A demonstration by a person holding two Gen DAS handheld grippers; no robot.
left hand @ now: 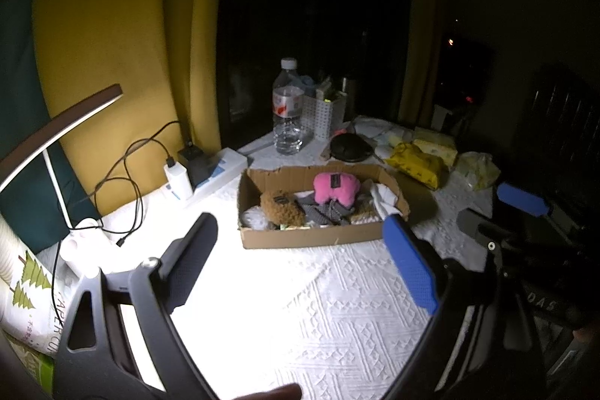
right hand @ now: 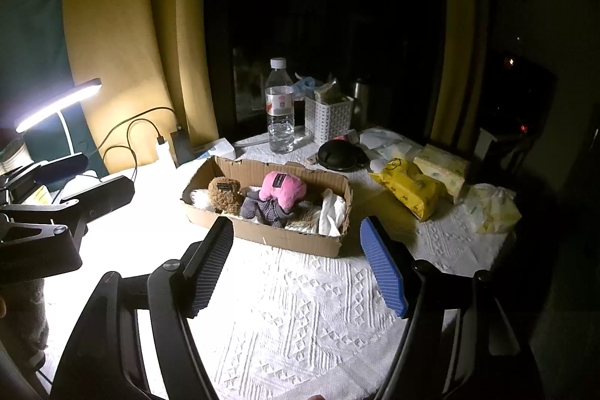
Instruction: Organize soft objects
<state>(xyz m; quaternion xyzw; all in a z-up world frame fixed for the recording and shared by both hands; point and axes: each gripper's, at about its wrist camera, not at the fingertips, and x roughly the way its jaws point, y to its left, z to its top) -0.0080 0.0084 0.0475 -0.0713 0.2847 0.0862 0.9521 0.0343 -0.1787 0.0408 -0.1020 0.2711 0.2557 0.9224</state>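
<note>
- While both tools hover short of it, the cardboard box (right hand: 262, 208) sits mid-table on the white textured cloth (right hand: 300, 317), holding the soft toys.
- Left gripper (left hand: 296, 261): jaws spread wide, nothing between them, over bare cloth in front of the box.
- Right gripper (right hand: 296, 267): jaws likewise wide apart and empty, pointing at the box's near wall.
- Inside the box: a pink plush (right hand: 283, 190) at the middle, a brown fuzzy bear (right hand: 224, 194) to its left, a grey knitted toy (right hand: 262, 208) in front, and white cloth pieces (right hand: 332, 212) at the right end.
- Handling, as a judgement: all look light, squashy and unbreakable; the pink plush should give under the pads, so a pinch across its bulging body suits best. The knitted toy may sag and trail.
- Writing: a paper-cup sleeve (left hand: 33, 302) at the left edge reads "PAPER CU…". Small dark tags on the bear and pink plush are too small to read; the water bottle (right hand: 279, 107) label is illegible.
</note>
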